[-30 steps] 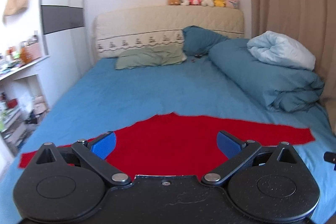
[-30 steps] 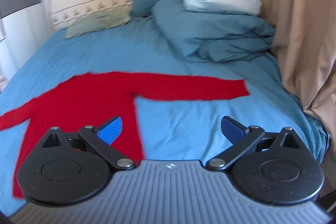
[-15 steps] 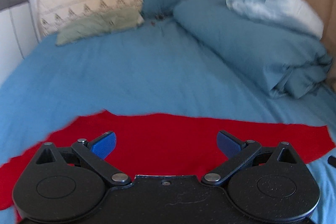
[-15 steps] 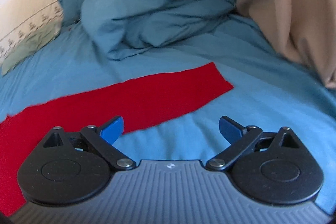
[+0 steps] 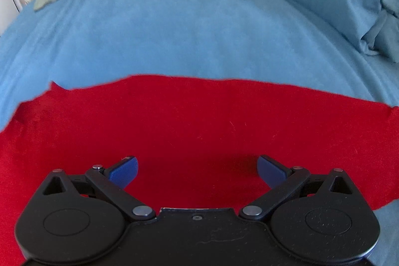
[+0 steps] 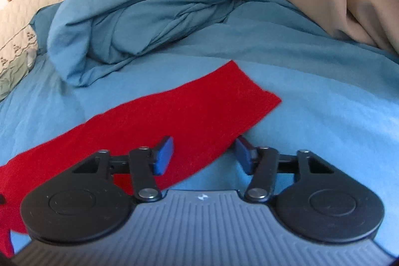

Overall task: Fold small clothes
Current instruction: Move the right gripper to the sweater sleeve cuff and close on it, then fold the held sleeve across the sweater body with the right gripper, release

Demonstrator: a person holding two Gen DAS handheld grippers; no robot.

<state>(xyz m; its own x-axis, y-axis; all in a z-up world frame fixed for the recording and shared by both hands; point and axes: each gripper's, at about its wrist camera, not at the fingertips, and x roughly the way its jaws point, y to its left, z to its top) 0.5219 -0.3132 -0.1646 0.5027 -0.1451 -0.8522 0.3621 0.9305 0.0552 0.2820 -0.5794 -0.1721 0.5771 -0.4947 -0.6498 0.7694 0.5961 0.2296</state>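
Your red top (image 5: 199,121) lies flat and spread out on the blue bed sheet (image 5: 174,29). Your left gripper (image 5: 197,170) is low over the wide middle part of the top, and its blue pads are far apart with nothing held. Your right gripper (image 6: 203,153) is at the long red sleeve (image 6: 194,111), near its end. Its jaws have just been closing, and the sleeve's edge sits between the pads (image 6: 163,155), but they do not pinch it yet. A bunched blue blanket (image 6: 149,4) sits behind the sleeve.
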